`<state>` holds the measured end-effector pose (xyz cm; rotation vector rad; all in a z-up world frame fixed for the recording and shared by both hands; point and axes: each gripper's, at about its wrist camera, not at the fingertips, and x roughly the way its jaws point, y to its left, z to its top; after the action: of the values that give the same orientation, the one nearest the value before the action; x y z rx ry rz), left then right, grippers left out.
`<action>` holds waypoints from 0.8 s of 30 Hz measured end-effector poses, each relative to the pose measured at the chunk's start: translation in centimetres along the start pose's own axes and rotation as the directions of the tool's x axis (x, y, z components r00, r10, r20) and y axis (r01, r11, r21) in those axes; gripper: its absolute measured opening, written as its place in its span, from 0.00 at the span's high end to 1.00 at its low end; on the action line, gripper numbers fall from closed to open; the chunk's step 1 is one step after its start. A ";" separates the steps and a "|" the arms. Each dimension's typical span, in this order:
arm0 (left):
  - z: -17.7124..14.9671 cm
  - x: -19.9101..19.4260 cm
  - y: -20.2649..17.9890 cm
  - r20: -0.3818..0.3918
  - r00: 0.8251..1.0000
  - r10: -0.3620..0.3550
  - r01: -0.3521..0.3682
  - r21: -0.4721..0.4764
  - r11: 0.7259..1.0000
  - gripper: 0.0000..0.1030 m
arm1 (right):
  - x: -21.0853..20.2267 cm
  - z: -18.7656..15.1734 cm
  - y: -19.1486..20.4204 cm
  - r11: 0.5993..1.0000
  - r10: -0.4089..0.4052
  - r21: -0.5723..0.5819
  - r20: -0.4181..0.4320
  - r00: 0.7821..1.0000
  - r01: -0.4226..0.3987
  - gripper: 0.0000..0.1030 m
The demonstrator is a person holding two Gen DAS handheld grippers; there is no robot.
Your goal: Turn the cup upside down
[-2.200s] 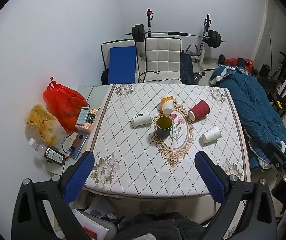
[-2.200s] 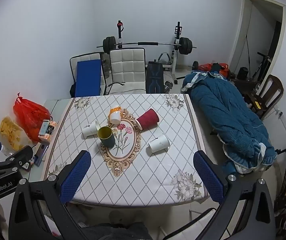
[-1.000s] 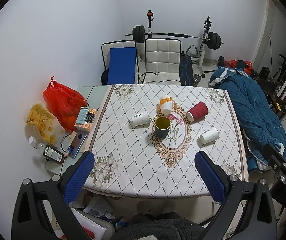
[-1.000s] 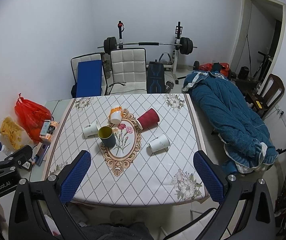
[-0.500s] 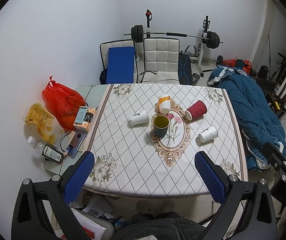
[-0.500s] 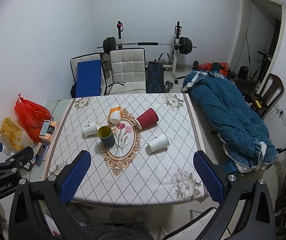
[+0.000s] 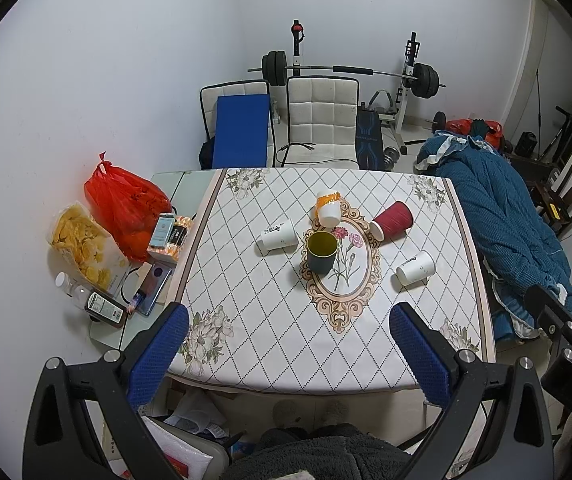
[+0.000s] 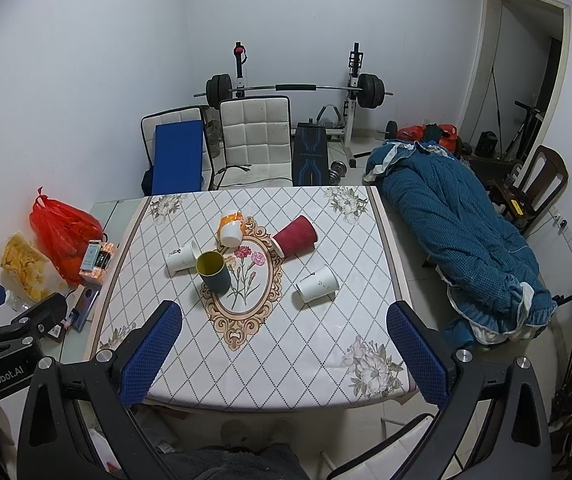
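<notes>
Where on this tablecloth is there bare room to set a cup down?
Free: the near strip of the diamond-patterned tablecloth, in front of the dark green upright cup, and the far right corner beyond the red ribbed paper cup. Crowded: the centre, where five cups cluster.

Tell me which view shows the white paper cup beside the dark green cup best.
The left wrist view: the white paper cup lies on its side fully exposed, apart from the dark green cup. In the right wrist view the green cup overlaps the white cup, hiding its rim end.
</notes>
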<state>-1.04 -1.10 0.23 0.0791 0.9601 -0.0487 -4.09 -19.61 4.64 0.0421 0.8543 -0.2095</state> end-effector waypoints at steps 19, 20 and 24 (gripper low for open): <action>0.1 -0.2 -0.3 0.002 1.000 -0.001 0.001 -0.002 1.000 0.00 | -0.3 0.1 0.0 1.000 0.001 0.001 0.001 1.000 -0.001 0.00; 0.1 -0.2 -0.3 0.003 1.000 -0.001 0.001 -0.003 1.000 0.00 | -0.3 0.1 0.0 1.000 0.003 0.001 0.001 1.000 -0.003 0.00; 0.1 -0.2 -0.3 0.003 1.000 0.000 0.000 -0.002 1.000 0.00 | -0.7 0.3 0.0 1.000 0.007 0.002 0.000 1.000 -0.007 0.00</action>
<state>-1.12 -1.36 0.40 0.0775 0.9573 -0.0483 -4.32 -19.57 5.33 0.0466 0.8538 -0.2039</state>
